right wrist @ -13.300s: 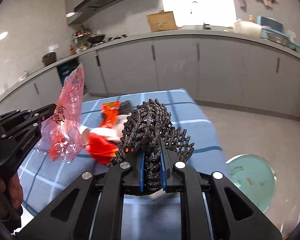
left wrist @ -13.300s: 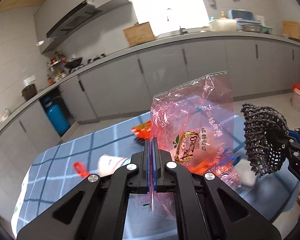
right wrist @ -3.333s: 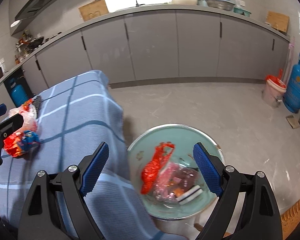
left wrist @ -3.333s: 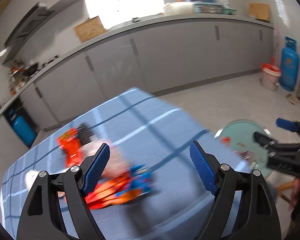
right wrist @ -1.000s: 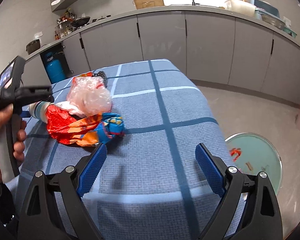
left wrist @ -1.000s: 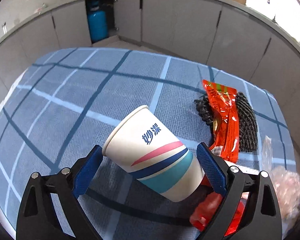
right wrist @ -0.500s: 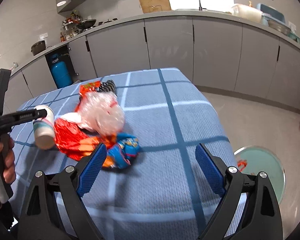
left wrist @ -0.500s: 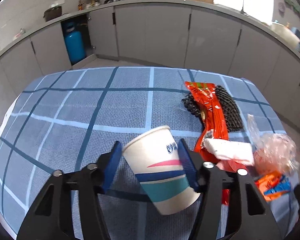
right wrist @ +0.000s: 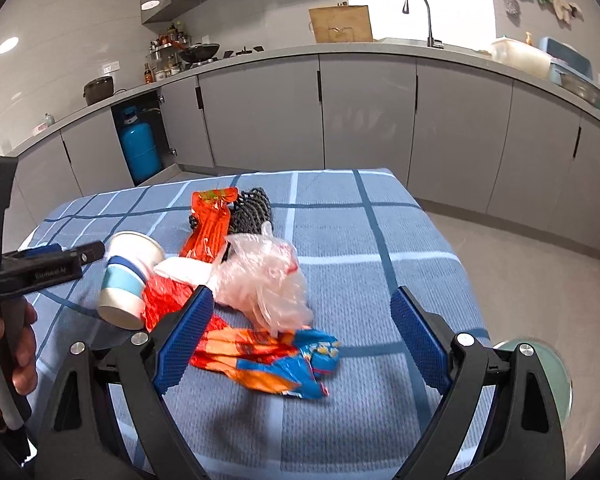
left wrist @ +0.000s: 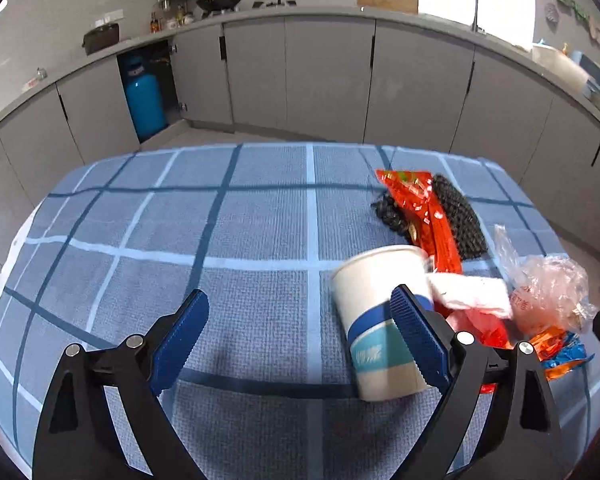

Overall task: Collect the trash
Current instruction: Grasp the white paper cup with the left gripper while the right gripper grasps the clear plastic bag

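Left wrist view: my left gripper (left wrist: 300, 332) is spreading its jaws wide again, and the white paper cup with blue and teal bands (left wrist: 378, 320) is free of the squeeze I had on it half a second ago. It now sits blurred against the inside of the right-hand jaw, nothing pressing it from the other side. That grip failed, I reckon; the cup stays on the blue checked bench (left wrist: 236, 232) and needs another try. My right gripper (right wrist: 300, 340) hangs wide and empty, the orange-and-blue crinkled snack wrapper (right wrist: 276, 356) low between its jaws, the crumpled clear pink plastic bag (right wrist: 264, 280) just beyond.
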A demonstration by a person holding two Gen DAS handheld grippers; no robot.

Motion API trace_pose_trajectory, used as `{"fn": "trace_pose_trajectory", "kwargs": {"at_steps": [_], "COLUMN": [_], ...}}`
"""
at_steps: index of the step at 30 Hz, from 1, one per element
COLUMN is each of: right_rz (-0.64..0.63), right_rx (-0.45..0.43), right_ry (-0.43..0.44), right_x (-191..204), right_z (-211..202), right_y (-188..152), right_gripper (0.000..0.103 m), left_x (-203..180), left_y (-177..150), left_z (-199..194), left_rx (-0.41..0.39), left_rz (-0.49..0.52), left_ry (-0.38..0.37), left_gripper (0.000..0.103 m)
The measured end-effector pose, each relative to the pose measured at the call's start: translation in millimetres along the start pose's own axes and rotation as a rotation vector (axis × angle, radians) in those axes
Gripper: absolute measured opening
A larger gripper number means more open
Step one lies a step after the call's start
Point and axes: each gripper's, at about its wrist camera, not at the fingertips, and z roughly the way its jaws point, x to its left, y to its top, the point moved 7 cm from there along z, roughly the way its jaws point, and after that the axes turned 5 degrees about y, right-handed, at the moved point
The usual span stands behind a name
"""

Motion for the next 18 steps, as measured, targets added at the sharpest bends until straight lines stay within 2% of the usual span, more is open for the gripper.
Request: {"fn": "trace_pose_trajectory", "kwargs": {"at_steps": [2, 5, 8, 12, 13, 14, 15, 18], "right_rz": [-0.007, -0.003, 0.009, 0.012, 0.013, 0.012, 0.009, -0.007], "right_rx": [-0.01, -0.017, -0.011, -0.006, -0.004, -0.001, 0.004, 0.02], "right_ry": [-0.004, -0.012, -0.016, -0.014, -0.011, -0.006, -0.001, 0.015], "right_x": [0, -4, -9, -12, -13, -12, -11, -4], "right_z": [0, 0, 3, 6, 8, 12, 15, 26], "right_y": [4, 8, 6, 6, 6, 7, 8, 7], "right_gripper": [0.089, 0.089, 0.089, 0.089, 0.089, 0.089, 0.089, 0.089], "left_x": [-2, -8, -23, -39, -42, -44, -45, -45], "left_y": [-1, 0, -2, -10, -14, -16, -18, -21], "left_z": [3, -3, -6, 9, 15, 19, 22, 23], "left_rx": [0.022, 0.01, 0.002, 0.04, 0.055, 0.068, 0.083, 0.087], "left_rz": [-0.016, -0.028, 0.011, 0.053, 0.062, 0.062, 0.065, 0.077], "left_ry": [-0.015, -0.029, -0.043, -0.059, -0.064, -0.072, -0.077, -0.087], "left_gripper": [0.091, 0.091, 0.091, 0.089, 0.086, 0.077, 0.061, 0.057]}}
